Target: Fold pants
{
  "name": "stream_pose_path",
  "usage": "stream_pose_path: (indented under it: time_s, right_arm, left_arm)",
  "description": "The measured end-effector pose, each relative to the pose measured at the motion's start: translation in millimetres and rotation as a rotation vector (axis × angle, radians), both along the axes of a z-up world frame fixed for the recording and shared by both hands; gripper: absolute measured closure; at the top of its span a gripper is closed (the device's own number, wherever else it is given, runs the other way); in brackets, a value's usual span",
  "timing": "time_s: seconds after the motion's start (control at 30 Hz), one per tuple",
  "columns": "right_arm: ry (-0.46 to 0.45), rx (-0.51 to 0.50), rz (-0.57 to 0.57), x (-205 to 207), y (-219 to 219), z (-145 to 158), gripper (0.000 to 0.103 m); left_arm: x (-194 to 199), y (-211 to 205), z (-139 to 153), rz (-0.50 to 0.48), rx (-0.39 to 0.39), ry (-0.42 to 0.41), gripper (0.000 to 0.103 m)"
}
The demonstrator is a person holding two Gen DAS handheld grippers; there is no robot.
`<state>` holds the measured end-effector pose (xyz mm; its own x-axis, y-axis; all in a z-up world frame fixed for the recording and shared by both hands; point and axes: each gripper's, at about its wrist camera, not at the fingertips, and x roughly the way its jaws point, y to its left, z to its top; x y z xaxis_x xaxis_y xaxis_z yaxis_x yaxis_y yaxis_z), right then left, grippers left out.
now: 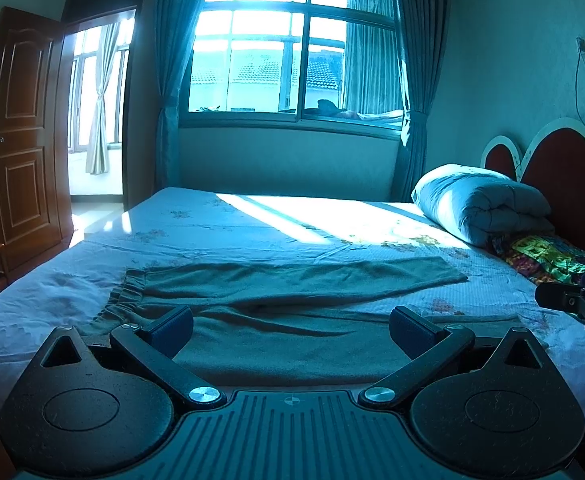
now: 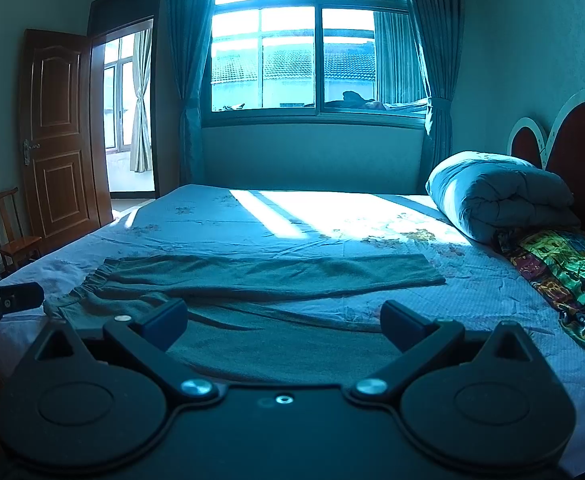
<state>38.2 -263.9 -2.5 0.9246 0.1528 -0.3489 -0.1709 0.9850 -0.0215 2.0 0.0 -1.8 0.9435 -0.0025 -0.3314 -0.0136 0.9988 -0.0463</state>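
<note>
Left wrist view shows the pants (image 1: 284,300) spread flat on the bed (image 1: 252,224), with the left gripper (image 1: 290,330) and right gripper (image 2: 284,322) both spread wide, empty. Each should pinch the near leg's edge cleanly before lifting.

There was one pair of pants (image 1: 292,300), spread on one bed (image 1: 172,224). One rolled quilt (image 1: 480,204) and one colourful cloth (image 1: 548,260) lay by the headboard. Two claws, one window (image 1: 292,52), one door (image 1: 20,128), one chair (image 2: 12,236).
</note>
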Motion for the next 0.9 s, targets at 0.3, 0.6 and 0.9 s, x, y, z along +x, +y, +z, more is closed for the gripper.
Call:
stream_pose_path:
  time_s: [0.3,0.6,0.9]
  right_arm:
    - [-0.001,-0.002,-0.001,0.0,0.1,-0.2,0.006]
    - [-0.002,-0.003,-0.001,-0.9,2.0,-0.4,0.006]
    - [-0.001,-0.003,-0.001,-0.7,1.8,-0.2,0.006]
  left_arm:
    - [0.1,-0.3,-0.7,-0.002,-0.002,0.001,0.000]
    - [0.1,0.6,0.6,-0.003,-0.002,0.002,0.000]
    - [-0.6,-0.9,0.7,-0.004,0.001,0.005,0.000]
